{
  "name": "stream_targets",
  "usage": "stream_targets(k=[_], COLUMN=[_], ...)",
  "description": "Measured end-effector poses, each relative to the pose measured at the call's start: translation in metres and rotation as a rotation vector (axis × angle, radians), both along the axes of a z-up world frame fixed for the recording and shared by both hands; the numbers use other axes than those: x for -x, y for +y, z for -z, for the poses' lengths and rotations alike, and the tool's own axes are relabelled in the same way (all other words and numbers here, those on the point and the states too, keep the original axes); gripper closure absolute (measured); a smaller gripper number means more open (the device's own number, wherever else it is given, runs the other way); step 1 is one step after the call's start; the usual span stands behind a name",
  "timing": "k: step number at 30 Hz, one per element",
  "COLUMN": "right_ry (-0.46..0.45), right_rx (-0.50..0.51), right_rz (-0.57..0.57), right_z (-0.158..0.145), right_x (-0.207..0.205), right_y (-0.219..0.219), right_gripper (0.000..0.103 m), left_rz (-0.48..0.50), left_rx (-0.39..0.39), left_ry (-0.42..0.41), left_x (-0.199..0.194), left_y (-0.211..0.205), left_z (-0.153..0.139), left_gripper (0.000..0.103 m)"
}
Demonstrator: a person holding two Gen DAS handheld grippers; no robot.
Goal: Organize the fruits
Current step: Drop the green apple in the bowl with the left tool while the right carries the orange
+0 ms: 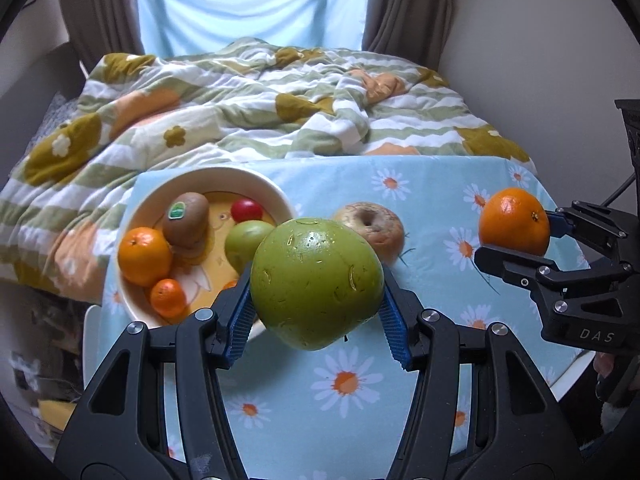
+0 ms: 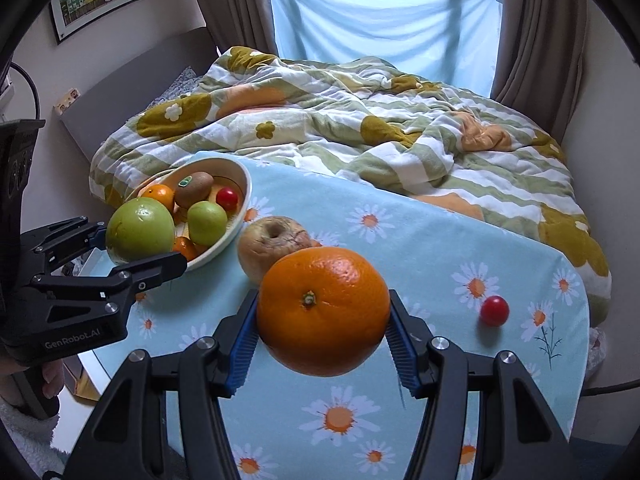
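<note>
Above tablecloth: left jaws grip green apple; right jaws grip orange; right side open.

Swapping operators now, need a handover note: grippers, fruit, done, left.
Left gripper: shut on the big green apple, lifted beside the bowl.
Right gripper: shut on the large orange, held above the daisy cloth.
Done: bowl holds a kiwi, two oranges, a small green apple, a red tomato.
Left: drop both held fruits in, then the wrinkled apple and loose red tomato on the cloth.
</note>
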State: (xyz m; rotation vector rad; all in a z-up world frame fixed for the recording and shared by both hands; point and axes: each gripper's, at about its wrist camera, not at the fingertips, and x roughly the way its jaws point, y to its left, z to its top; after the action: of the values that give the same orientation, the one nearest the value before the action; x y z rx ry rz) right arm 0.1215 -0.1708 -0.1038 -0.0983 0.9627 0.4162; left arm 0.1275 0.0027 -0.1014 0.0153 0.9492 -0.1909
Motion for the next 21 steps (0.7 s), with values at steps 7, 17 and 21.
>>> stream_targets(k=[7,17,21], right_ry=[0.0,0.0,0.01], right_rx=[-0.009,-0.042,-0.038], right_rz=[0.034,0.164,0.19], right_z=[-0.001,-0.011,-0.007], right_x=[-0.002,-0.007,-0.008], right_y=[0.044,0.088,0.1], right_gripper=[0.048,0.048,0.048], left_rz=[0.03,0.157,0.205], left_rx=[-0.015,-0.031,-0.038], left_ry=[-0.018,-0.007,0.006], left_x=[-0.014,-0.044,-0.055], left_y=[0.049,0.09,0.094], left_z=[0.002,0.019,0.03], left_gripper=[0.041,0.041,0.041])
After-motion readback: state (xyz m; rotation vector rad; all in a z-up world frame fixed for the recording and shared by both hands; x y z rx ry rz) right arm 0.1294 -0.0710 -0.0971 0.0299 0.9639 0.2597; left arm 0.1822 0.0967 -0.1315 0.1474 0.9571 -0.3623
